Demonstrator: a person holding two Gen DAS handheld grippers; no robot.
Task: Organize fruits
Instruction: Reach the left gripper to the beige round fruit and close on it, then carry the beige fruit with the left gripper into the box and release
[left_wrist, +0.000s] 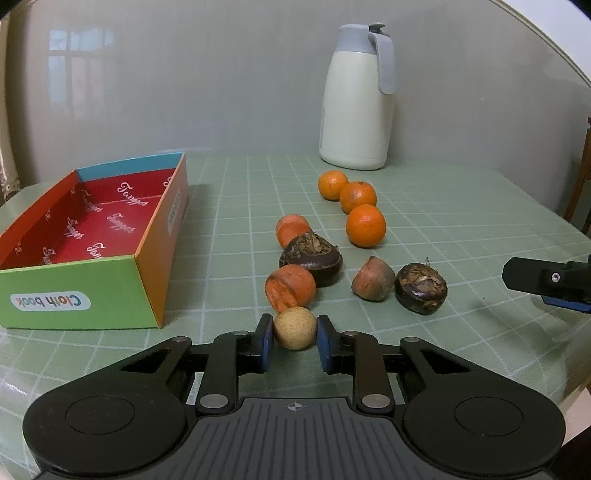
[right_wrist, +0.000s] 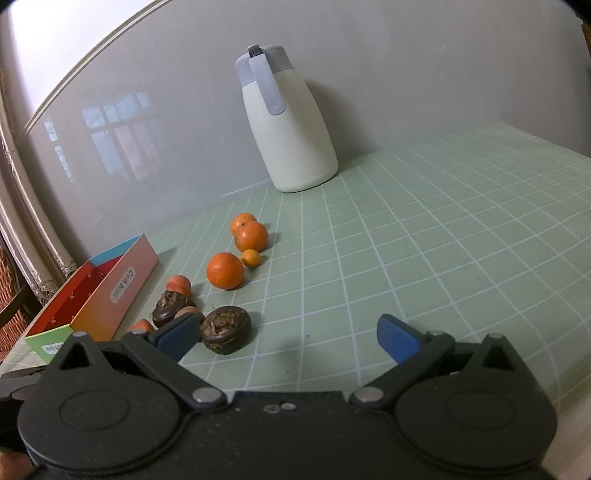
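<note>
My left gripper (left_wrist: 294, 321) is shut on a small tan round fruit (left_wrist: 294, 329) resting on the green checked tablecloth. Just beyond it lie three orange-red fruit pieces (left_wrist: 291, 291) and two dark brown fruits (left_wrist: 312, 258), then three oranges (left_wrist: 365, 225) in a row. A colourful open box (left_wrist: 74, 295) with a red inside stands to the left and holds nothing. My right gripper (right_wrist: 288, 328) hovers open over bare cloth, right of a dark brown fruit (right_wrist: 225, 328). A tiny orange fruit (right_wrist: 252, 257) sits beside the oranges (right_wrist: 225, 275) in the right wrist view.
A cream thermos jug (left_wrist: 354, 103) with a grey lid and handle stands at the back against the grey wall. The cloth to the right of the fruits (right_wrist: 443, 240) is bare. A wooden chair edge (left_wrist: 583, 177) shows at far right.
</note>
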